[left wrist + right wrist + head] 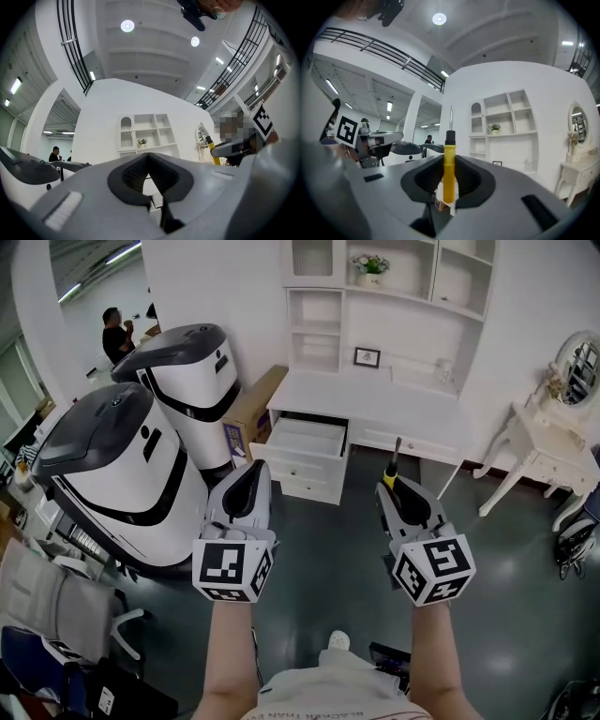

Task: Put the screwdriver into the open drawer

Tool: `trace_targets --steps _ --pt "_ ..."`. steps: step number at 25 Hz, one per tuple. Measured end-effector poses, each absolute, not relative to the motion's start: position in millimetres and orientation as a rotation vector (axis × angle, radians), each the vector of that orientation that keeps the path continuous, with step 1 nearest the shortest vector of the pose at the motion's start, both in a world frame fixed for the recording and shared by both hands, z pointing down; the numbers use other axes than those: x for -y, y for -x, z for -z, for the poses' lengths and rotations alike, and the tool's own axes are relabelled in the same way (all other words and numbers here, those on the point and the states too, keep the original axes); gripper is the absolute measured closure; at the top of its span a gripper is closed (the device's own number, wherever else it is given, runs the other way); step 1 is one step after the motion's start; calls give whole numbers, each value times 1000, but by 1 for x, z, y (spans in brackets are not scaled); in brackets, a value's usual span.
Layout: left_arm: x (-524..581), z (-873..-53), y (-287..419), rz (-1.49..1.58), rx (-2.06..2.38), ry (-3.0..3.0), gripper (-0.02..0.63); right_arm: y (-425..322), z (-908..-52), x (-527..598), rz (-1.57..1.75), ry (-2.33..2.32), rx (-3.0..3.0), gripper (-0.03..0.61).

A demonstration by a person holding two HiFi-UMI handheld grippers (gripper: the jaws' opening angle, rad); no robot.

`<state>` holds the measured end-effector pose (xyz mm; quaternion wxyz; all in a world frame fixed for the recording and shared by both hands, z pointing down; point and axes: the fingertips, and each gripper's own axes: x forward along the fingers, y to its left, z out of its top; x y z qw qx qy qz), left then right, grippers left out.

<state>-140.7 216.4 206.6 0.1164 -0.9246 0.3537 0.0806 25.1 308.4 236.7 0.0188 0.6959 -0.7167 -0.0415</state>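
The left gripper (252, 472) is held out about level on an extended forearm, short of the open drawer (298, 465) near its left corner. Its jaws are closed together and hold nothing. The drawer stands pulled out of the white bench (375, 395). The right gripper (393, 486), also extended and level, sits short of the drawer and off to its right. Its jaws clamp the screwdriver (394, 470) by the yellow handle, shaft projecting beyond the tips. The tool is judged light, rigid and smooth, and the handle is the sound hold.

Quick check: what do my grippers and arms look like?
The left gripper and right gripper: light grey rounded shells, black ribbed pads inside the jaws. Each bears a white cube with black square markers. No sleeves or cables show.
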Motion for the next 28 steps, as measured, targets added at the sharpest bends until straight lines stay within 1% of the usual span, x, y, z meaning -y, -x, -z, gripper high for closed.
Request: trace_targets --steps 5,10,20,28 --pt "-181 -206 102 -230 -1084 2698 606 -66 -235 -269 123 -2109 2256 499" --pt "-157 -207 80 -220 -1122 2685 606 -92 -235 -240 119 -2075 2283 499" --pt "-117 -225 69 -202 -1182 2693 606 -107 -250 -197 78 -2029 2309 500" --pt "-51 -233 57 -212 -1204 2715 606 -122 -259 -142 55 -2022 2290 499"
